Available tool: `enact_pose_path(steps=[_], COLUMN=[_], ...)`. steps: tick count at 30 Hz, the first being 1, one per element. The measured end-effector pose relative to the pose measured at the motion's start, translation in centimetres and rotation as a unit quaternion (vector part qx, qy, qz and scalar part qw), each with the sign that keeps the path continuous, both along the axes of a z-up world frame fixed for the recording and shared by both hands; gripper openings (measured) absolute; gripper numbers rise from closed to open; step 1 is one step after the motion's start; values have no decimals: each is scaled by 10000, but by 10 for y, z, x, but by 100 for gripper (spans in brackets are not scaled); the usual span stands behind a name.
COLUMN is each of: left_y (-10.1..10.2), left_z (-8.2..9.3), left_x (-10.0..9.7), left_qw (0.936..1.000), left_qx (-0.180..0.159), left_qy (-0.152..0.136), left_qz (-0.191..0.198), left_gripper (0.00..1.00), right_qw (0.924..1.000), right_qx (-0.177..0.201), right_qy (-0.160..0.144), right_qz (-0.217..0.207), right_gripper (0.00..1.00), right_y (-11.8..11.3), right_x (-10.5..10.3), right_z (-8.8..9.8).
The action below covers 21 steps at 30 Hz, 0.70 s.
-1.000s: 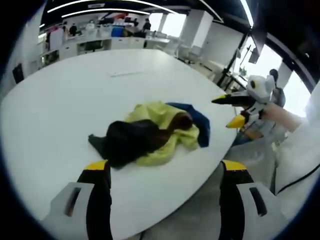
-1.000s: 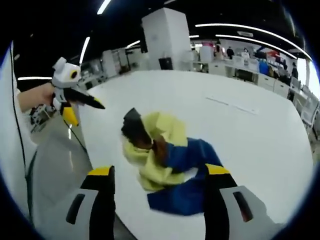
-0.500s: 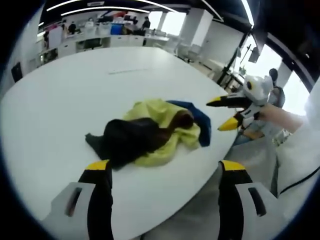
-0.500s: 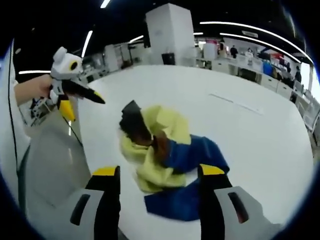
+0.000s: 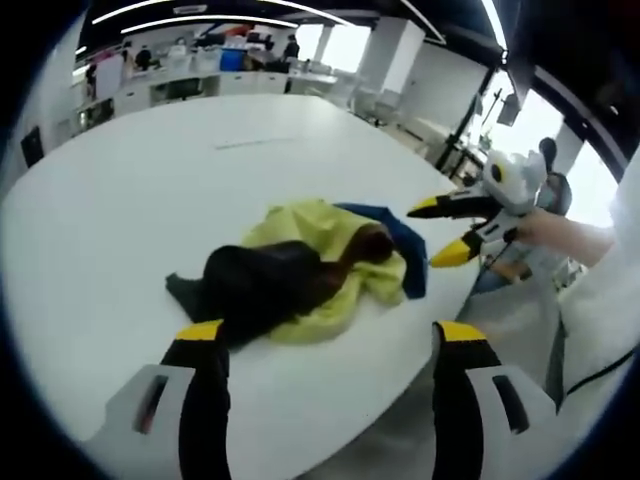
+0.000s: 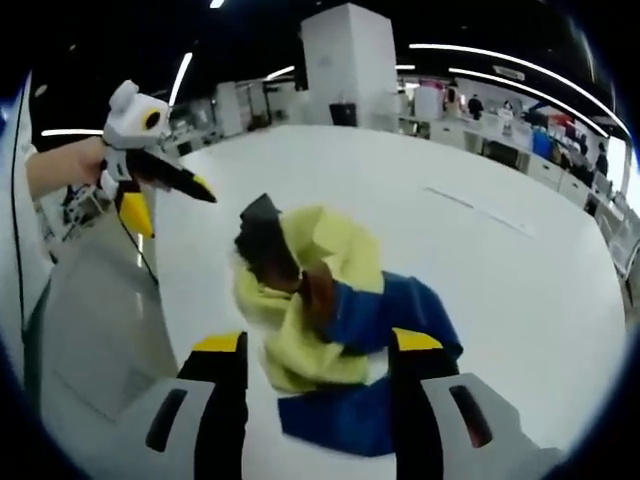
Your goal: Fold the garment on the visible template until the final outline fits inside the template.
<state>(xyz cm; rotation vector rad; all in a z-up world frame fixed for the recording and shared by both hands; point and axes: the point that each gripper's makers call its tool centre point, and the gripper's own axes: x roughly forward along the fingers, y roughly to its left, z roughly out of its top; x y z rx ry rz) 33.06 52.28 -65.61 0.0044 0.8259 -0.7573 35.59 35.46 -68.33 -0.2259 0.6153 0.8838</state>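
Two handheld grippers close on a rumpled garment at the near edge of a large white table. The left gripper [image 5: 320, 345] hangs with its yellow-tipped jaws spread wide and nothing between them, and the right gripper [image 6: 318, 350] is likewise wide open and empty, its jaws standing to either side of the cloth without, it appears, touching it. The garment [image 5: 310, 268], a bunched heap of yellow, dark brown and blue fabric, lies just ahead of the left jaws at about 12 o'clock, with the blue part toward 2 o'clock. In the right gripper view the blue fabric [image 6: 385, 325] sits nearest the jaws. No template outline can be made out on the table [image 5: 130, 180]; a faint line far across it may be tape, though the fisheye makes that hard to judge.

The step in hand looks like the first grasp. It would go best if each gripper pinched a single outer edge or corner rather than the wadded middle, so the cloth can be drawn flat before any fold. The heap lies close to the table edge, so a careless pull could drag it off.

Beyond the table stand a white pillar [image 6: 345, 55], desks and distant people under ceiling strip lights.
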Motion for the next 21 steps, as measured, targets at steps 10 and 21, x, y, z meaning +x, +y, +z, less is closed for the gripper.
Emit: enact_pose_path(steps=[10, 21], left_y=[-4, -6], left_z=[-7, -12], left_x=[5, 6], left_qw=[9999, 9998], left_qx=[78, 138], left_qy=[10, 79], left_qz=[-92, -150], left_gripper=[78, 77], right_qw=[10000, 9998], right_qx=[-59, -141], right_qy=[-38, -130], right_qz=[-4, 46], right_gripper=[51, 43], right_y=[-1, 4], right_x=[6, 10], right_z=[-5, -10])
